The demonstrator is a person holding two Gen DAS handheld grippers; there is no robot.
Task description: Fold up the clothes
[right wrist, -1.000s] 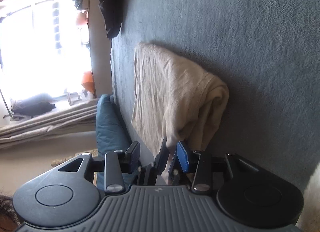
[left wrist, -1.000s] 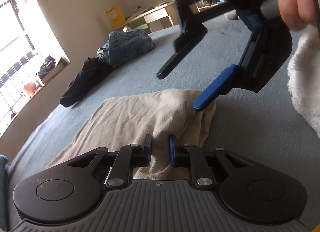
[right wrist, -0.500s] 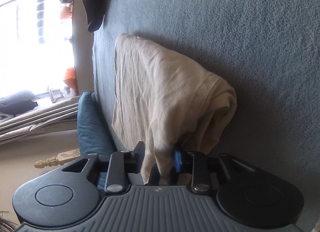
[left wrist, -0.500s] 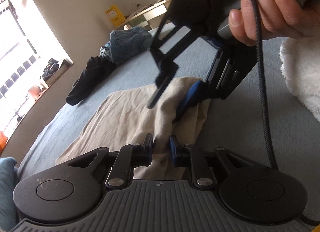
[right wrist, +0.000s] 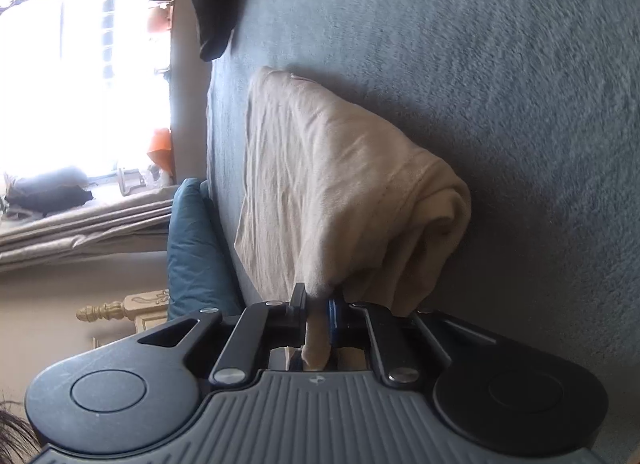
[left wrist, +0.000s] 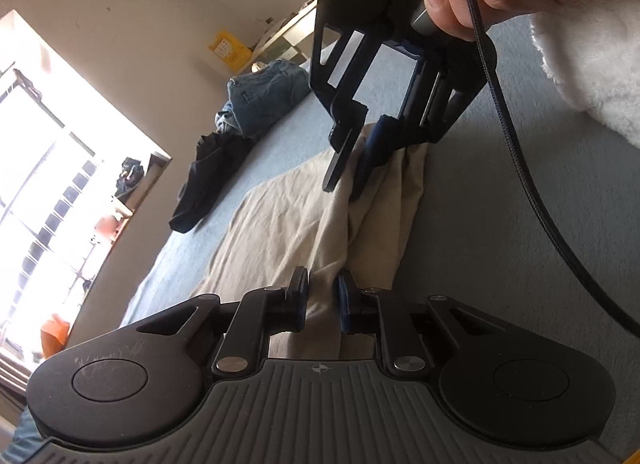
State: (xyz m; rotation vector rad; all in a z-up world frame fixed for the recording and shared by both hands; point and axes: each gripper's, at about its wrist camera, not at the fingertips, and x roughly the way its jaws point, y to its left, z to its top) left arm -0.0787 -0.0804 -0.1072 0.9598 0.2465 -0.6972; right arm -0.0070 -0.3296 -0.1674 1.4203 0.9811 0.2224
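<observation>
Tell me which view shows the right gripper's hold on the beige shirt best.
Left wrist: it sees the whole right gripper from outside, jaws just closed on the beige shirt. Right wrist shows only a pinched fold at its own fingertips.

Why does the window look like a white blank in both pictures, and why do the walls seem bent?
Left wrist view: daylight overexposes the window, and the fisheye lens bows the wall and carpet; the beige shirt stays sharp. Right wrist view: the window is washed out white, the picture is rolled sideways, and the carpet at upper right is slightly smeared.
</observation>
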